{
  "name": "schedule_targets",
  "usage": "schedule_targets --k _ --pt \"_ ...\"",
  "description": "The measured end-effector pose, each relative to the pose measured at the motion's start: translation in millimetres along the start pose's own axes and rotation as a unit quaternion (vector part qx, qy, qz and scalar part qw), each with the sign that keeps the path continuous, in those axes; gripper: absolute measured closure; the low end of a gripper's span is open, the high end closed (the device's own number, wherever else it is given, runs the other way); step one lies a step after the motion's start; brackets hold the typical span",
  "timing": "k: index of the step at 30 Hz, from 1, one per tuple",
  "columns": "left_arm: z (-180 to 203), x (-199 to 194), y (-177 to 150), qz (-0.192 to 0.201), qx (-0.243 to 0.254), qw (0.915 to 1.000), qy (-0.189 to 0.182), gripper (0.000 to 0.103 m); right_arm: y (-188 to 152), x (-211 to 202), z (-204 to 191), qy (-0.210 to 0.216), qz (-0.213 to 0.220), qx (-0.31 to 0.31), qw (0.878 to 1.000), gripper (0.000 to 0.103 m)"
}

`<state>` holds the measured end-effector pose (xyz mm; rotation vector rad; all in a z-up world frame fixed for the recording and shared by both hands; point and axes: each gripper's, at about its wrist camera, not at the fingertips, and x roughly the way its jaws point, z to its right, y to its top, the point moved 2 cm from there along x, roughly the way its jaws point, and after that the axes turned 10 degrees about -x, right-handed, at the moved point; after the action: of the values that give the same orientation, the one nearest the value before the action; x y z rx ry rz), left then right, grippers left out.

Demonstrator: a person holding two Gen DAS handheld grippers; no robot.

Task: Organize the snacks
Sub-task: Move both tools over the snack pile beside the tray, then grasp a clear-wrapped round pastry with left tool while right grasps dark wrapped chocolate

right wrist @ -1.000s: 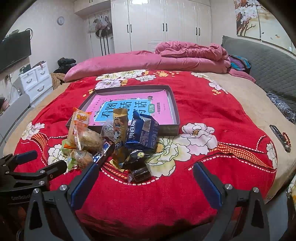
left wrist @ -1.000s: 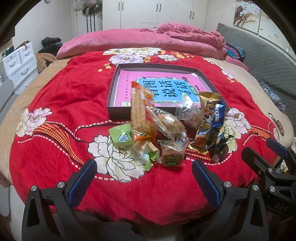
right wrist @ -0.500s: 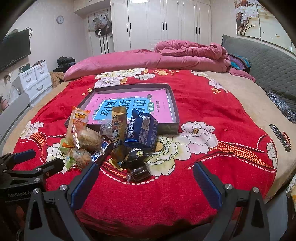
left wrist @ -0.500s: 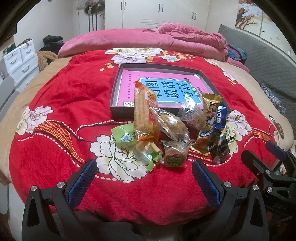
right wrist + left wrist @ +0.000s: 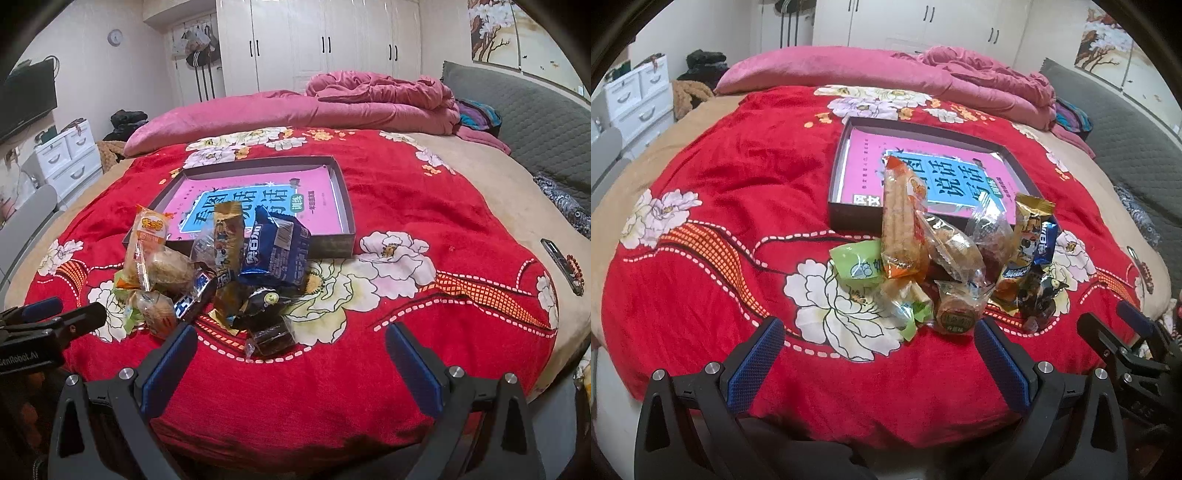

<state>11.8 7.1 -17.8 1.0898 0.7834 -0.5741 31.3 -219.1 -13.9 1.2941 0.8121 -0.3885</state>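
Both claws spread wide, empty: left gripper [image 5: 879, 363] and right gripper [image 5: 291, 362] hover at the bed edge, near the snack pile [image 5: 945, 258] that leans on the dark tray [image 5: 849, 216]. Take the near round pastry pkt [image 5: 955, 314] first, pinching its wrapper edge. Approx 10 pkts, 1 tray.

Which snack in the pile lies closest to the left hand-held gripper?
The round cake in a clear wrapper with a green label, at the near edge of the pile just off the left hand-held gripper. The other packets lie farther back, toward the box.
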Motion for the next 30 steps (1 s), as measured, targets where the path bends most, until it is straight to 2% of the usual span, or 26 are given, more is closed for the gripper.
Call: schedule_targets --k 9,14,17,21,30 --pt "20 6 -6 -0.007 0.030 0.9990 -0.033 0.001 -5 17 10 0.007 -0.028 0.016 0.999 0.000" --pt "33 17 -8 -0.029 0.038 0.9975 -0.053 0.008 -9 30 13 0.022 -0.055 0.022 0.998 0.001" --pt "37 22 -9 -0.036 0.038 0.9968 -0.060 0.010 -9 36 12 0.034 -0.061 0.020 0.997 0.008" --pt "38 30 -10 -0.049 0.036 0.9960 -0.065 0.025 -8 46 9 0.051 -0.071 0.013 0.996 0.019" --pt "40 40 -9 -0.067 0.033 0.9945 -0.073 0.033 -4 61 -1 0.075 -0.079 -0.021 0.994 0.040"
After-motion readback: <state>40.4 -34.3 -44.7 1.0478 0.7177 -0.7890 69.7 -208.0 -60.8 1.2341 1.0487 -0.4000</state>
